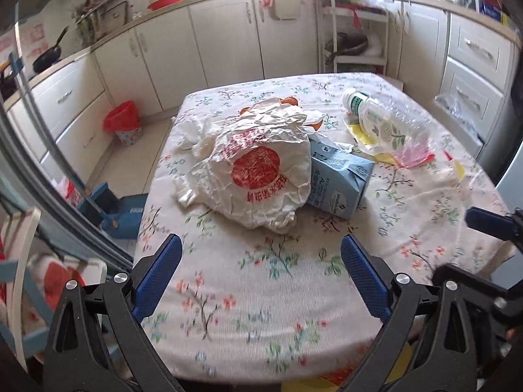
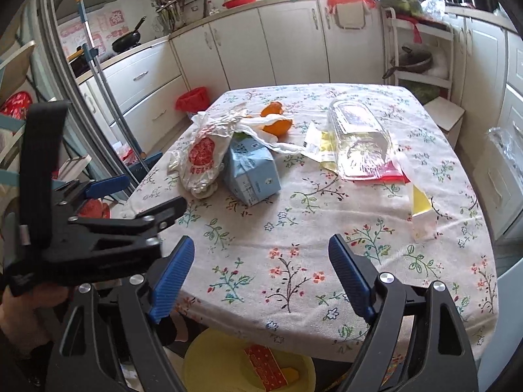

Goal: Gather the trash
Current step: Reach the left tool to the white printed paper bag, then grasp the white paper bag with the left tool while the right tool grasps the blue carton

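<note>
Trash is lying mid-table ahead of you: your left gripper [image 1: 261,254] is hanging wide and empty before the bag [image 1: 255,166] and carton [image 1: 340,176]. Your right gripper [image 2: 261,258] is gaping empty too, bottle [image 2: 359,140] lying beyond it.

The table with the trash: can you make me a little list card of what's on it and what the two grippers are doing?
table cover: flowered cloth
crumpled bag: white with red print, leaning on the carton
carton: blue, lying on its side
bottle: clear plastic, lying on its side on yellow and red wrappers
orange peel: behind the bag
left gripper: open, holding nothing
right gripper: open, holding nothing
bin on floor: red liner, beside the cabinets
</note>
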Tool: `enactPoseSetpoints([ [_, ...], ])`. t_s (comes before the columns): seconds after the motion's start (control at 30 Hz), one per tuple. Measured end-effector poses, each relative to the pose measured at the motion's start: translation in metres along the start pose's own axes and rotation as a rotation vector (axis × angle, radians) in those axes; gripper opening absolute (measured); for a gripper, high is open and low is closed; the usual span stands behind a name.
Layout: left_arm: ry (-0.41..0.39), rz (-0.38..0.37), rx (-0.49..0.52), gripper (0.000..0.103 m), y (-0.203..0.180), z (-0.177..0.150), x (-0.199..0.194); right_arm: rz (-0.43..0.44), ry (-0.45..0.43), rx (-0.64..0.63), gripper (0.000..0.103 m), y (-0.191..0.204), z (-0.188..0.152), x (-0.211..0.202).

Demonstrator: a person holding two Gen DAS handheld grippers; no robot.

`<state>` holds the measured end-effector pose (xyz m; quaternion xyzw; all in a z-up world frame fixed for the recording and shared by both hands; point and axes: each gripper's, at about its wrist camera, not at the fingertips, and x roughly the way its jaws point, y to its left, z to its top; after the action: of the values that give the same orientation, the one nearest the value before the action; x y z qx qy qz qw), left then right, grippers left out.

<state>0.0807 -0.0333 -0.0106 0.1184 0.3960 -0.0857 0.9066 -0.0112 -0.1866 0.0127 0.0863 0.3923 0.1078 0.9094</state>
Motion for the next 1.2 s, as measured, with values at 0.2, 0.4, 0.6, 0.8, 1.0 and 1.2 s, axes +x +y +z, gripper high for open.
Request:
enactPoseSetpoints([
  [0.2, -0.006, 0.051, 0.132, 0.093, -0.021, 0.013, 0.037, 0.01, 0.018, 0.052, 0.081, -0.013, 0.007, 0.008],
  [0.4, -0.005, -0.034, 0.099, 0.04, -0.015, 0.02, 0.052, 0.03, 0.028, 0.075, 0.082, -0.014, 0.011, 0.015],
  [0.6, 0.007, -0.143, 0.027, 0.013, 0.001, 0.021, 0.037, 0.026, 0.035, 0.073, 0.082, -0.013, 0.013, 0.02],
  [0.8, -0.037, -0.257, -0.089, 0.011, 0.027, 0.018, -0.009, 0.019, 0.044, 0.046, 0.082, -0.005, 0.02, 0.032],
  [1.0, -0.049, -0.384, -0.272, 0.011, 0.066, -0.003, -0.045, -0.012, 0.042, -0.008, 0.082, 0.008, 0.034, 0.051],
  [1.2, -0.034, -0.437, -0.386, 0.011, 0.089, -0.024, -0.047, -0.033, 0.03, -0.035, 0.082, 0.015, 0.05, 0.074],
])
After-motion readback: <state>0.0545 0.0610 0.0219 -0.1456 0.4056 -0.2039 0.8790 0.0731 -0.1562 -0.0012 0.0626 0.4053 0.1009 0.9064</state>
